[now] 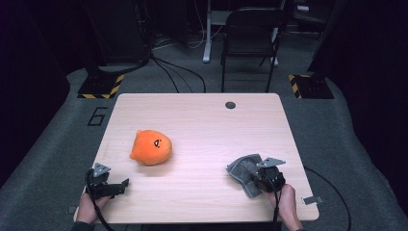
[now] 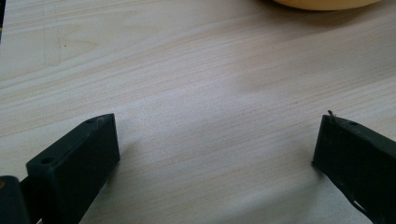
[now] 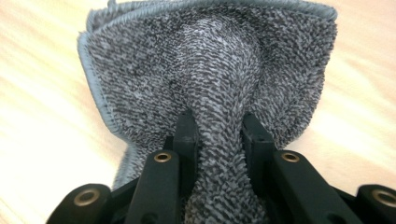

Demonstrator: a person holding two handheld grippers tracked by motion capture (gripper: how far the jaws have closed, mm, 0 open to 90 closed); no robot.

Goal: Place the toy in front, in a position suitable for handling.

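Note:
A grey terry cloth [image 1: 244, 168] lies near the table's front right, bunched up. My right gripper [image 1: 262, 179] is shut on it: in the right gripper view a ridge of the cloth [image 3: 219, 93] is pinched between the two black jaws, at the right gripper [image 3: 218, 123]. An orange plush toy [image 1: 151, 147] with a small black face mark sits left of centre. My left gripper [image 1: 120, 185] rests at the front left corner, open, with bare wood between its jaws in the left gripper view, the left gripper [image 2: 215, 140]. The toy's edge [image 2: 322, 3] peeks in at the top.
The wooden table [image 1: 202, 120] has a round grommet hole [image 1: 230, 105] near its far edge. A small metal clip [image 1: 312, 200] lies at the front right corner. Beyond the table stand a black chair [image 1: 250, 38] and floor cables.

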